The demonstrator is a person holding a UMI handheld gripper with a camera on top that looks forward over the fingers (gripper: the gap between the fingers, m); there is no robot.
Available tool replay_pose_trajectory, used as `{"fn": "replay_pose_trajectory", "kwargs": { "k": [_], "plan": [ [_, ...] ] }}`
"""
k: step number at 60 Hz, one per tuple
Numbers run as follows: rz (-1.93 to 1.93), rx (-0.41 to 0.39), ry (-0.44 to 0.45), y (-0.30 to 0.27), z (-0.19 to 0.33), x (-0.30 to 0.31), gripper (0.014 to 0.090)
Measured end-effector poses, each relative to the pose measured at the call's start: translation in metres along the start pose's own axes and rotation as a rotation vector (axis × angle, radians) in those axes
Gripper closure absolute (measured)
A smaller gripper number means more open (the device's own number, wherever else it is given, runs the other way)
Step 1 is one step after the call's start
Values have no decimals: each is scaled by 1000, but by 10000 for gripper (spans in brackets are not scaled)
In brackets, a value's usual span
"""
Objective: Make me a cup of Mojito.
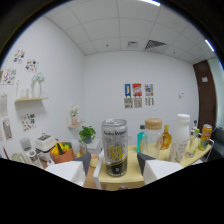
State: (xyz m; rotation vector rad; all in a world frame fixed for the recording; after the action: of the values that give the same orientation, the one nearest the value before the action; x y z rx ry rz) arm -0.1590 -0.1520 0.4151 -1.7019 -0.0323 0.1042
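A silver can with a yellow and black label (114,147) stands upright on a pale wooden surface (131,176). It sits between the two fingers of my gripper (114,161), which is open. The dark left fingertip (85,161) and the dark right fingertip (145,160) flank the can's lower half, and a small gap shows on each side. Beyond the can to the right stand a teal bottle (142,139), a jar with a wooden lid (153,136), a yellow bottle (166,138) and a tall white bottle (181,135).
A yellow can (205,137) stands at the far right end of the wooden surface. To the left are a potted green plant (87,134), a basket of fruit (61,150), a white appliance (44,142) and a glass (26,145). White walls with posters lie behind.
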Motion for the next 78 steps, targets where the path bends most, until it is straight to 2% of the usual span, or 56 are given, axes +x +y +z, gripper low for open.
{"fn": "replay_pose_trajectory", "kwargs": {
  "k": [7, 14, 17, 24, 46, 61, 67, 78],
  "plan": [
    [-10, -7, 24, -4, 32, -3, 186],
    [-5, -26, 46, -2, 55, -1, 226],
    [-5, -31, 63, -1, 62, 3, 290],
    [7, -30, 88, -2, 66, 9, 503],
    [-33, -5, 35, -3, 56, 3, 534],
    [-17, 61, -38, -9, -9, 3, 534],
    [-10, 58, -53, 11, -37, 14, 535],
    [26, -32, -60, 98, -56, 44, 537]
  ]
}}
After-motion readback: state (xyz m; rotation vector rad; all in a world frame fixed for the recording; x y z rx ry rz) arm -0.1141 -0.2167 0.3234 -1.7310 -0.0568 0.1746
